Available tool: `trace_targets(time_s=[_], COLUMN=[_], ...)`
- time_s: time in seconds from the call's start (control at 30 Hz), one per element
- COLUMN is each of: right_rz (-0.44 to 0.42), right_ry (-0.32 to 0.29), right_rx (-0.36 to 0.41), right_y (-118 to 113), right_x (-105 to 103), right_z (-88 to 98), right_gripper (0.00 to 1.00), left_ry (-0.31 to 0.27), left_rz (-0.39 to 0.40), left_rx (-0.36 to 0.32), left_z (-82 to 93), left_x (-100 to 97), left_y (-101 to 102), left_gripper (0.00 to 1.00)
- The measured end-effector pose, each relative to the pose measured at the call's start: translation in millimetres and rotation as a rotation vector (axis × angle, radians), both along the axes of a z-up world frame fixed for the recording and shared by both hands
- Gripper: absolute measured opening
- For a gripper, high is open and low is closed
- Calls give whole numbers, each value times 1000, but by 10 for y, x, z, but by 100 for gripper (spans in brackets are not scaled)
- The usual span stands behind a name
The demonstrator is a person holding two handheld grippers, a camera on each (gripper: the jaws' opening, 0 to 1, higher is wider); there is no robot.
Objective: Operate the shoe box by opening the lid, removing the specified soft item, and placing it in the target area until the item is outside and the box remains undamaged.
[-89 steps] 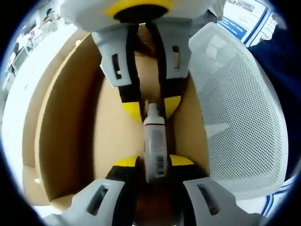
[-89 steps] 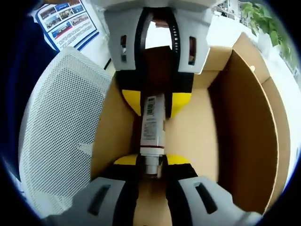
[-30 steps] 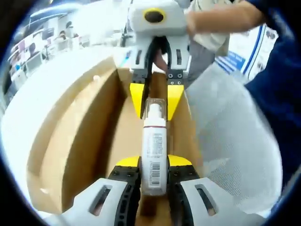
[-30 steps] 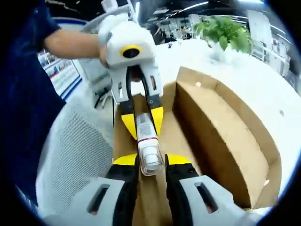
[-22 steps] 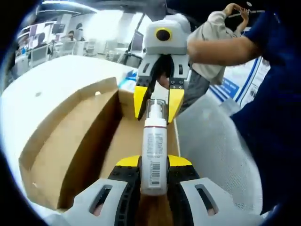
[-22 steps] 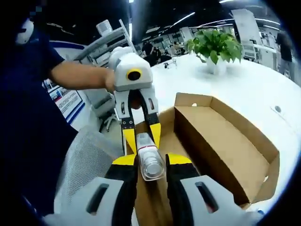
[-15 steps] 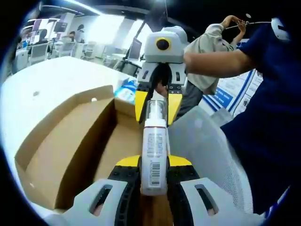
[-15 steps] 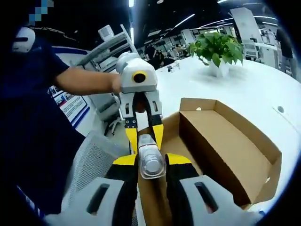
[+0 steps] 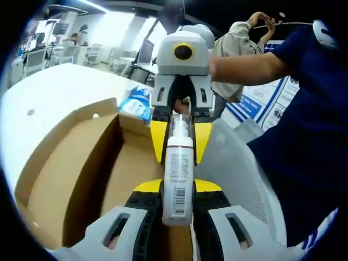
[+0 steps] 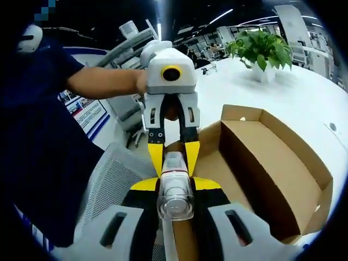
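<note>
Both grippers have lifted the bottle (image 9: 178, 174) out of the box (image 9: 65, 179); three seconds ago it lay down inside, now it hangs above the open cardboard. At left the box sits on the white table (image 9: 49, 92), mesh chair (image 9: 239, 179) at right. The left gripper (image 9: 178, 187) is clamped on the labelled base end, the right gripper (image 10: 175, 187) on the capped neck. Its long axis runs between them. It looks light, stiff and smooth, likely slippery; hold the body.
</note>
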State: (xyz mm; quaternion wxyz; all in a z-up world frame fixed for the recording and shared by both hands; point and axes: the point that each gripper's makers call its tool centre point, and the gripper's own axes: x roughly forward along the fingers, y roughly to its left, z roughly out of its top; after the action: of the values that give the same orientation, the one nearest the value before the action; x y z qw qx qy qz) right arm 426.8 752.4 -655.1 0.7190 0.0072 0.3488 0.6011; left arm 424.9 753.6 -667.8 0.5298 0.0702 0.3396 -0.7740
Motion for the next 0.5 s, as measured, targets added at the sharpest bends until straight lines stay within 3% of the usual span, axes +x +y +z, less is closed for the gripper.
trace_targets(time_s=[0.1, 0.3, 0.5], right_rz=[-18, -28, -12], right_ry=[4, 14, -13], right_rx=[16, 15, -25], right_y=[6, 4, -9], right_x=[22, 10, 32], right_z=[21, -8, -35], right_gripper=[20, 20, 20], left_ry=[31, 32, -22], left_rz=[10, 11, 22], left_rx=[-3, 3, 21], left_z=[6, -19, -60], left_x=[-22, -36, -26], left_y=[-8, -6, -22], left_gripper=[17, 17, 19])
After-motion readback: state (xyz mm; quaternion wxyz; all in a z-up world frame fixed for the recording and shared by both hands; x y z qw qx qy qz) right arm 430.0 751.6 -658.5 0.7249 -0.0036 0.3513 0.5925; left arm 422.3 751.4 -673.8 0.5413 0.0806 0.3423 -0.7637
